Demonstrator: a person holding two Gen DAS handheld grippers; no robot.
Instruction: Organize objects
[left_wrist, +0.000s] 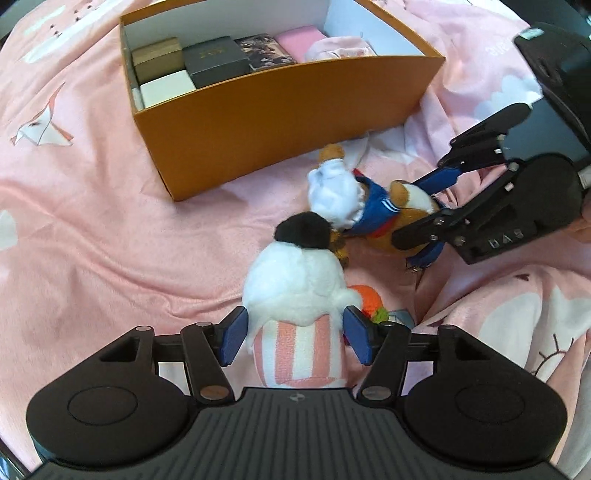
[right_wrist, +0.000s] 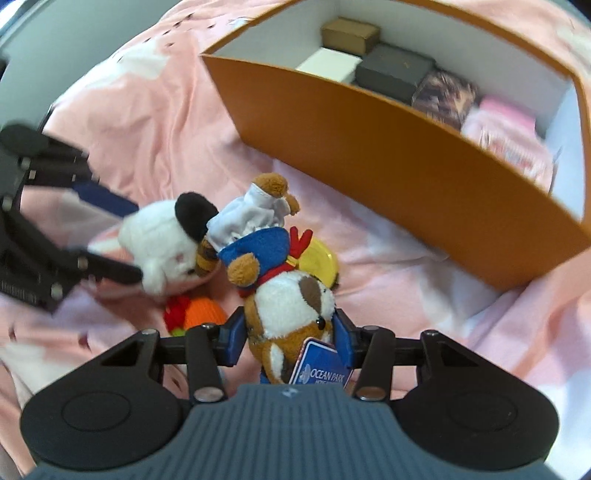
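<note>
A pink bedspread (left_wrist: 110, 229) carries one orange box (left_wrist: 280, 122), open at the top, which holds five small boxes in a row along its left end and middle plus a pink bundle at its right end. In front of the box lie two plush toys, touching each other. The white plush in a pink striped outfit (left_wrist: 295, 291) sits between the blue pads of the left tool (left_wrist: 295, 338), which press on its striped body. The brown and white plush in a blue sailor top (right_wrist: 288, 299) sits between the pads of the right tool (right_wrist: 290, 334), which hold it at the body. Only the right wrist view shows the blue tag reading OCEAN PARK (right_wrist: 319, 363) and a yellow disc (right_wrist: 319, 258) behind the plush. Both views show one orange knitted item (right_wrist: 205, 314) beside the toys.
</note>
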